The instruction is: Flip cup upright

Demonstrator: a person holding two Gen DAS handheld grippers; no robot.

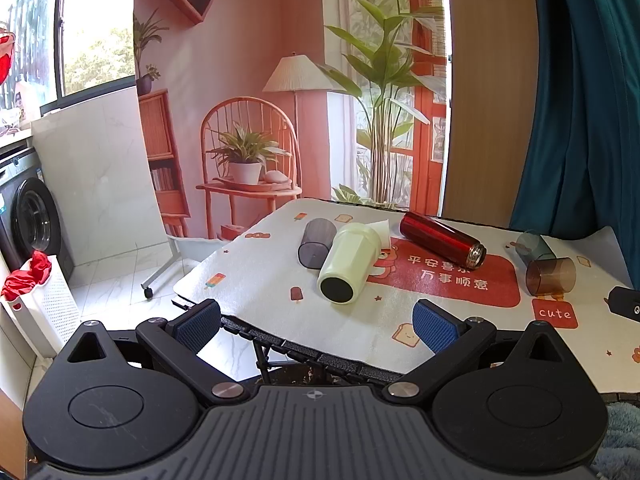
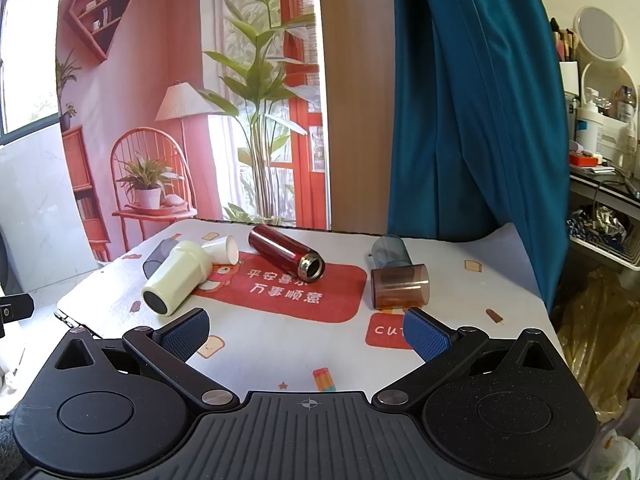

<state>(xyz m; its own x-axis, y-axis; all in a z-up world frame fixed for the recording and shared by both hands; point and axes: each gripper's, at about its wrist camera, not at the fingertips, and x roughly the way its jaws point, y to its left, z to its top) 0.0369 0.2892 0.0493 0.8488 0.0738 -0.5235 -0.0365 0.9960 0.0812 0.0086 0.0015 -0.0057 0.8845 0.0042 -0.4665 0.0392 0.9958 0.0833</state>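
Observation:
Several cups lie on their sides on the table mat. A pale green cup (image 1: 348, 264) (image 2: 176, 278) lies with its black base toward me. Behind it are a grey translucent cup (image 1: 316, 242) (image 2: 157, 258) and a small white cup (image 2: 222, 249). A red metal flask (image 1: 442, 240) (image 2: 286, 254) lies in the middle. An amber translucent cup (image 1: 550, 276) (image 2: 400, 286) and a teal-grey cup (image 1: 534, 244) (image 2: 390, 250) lie at the right. My left gripper (image 1: 316, 326) is open and empty at the table's near edge. My right gripper (image 2: 306, 330) is open and empty over the mat, in front of the amber cup.
The table mat (image 2: 280, 340) is white with a red panel (image 2: 288, 292). A blue curtain (image 2: 472, 120) hangs behind the table at right. A printed backdrop (image 1: 248, 100) stands behind. A washing machine (image 1: 32, 224) and white basket (image 1: 44, 304) stand on the floor at left.

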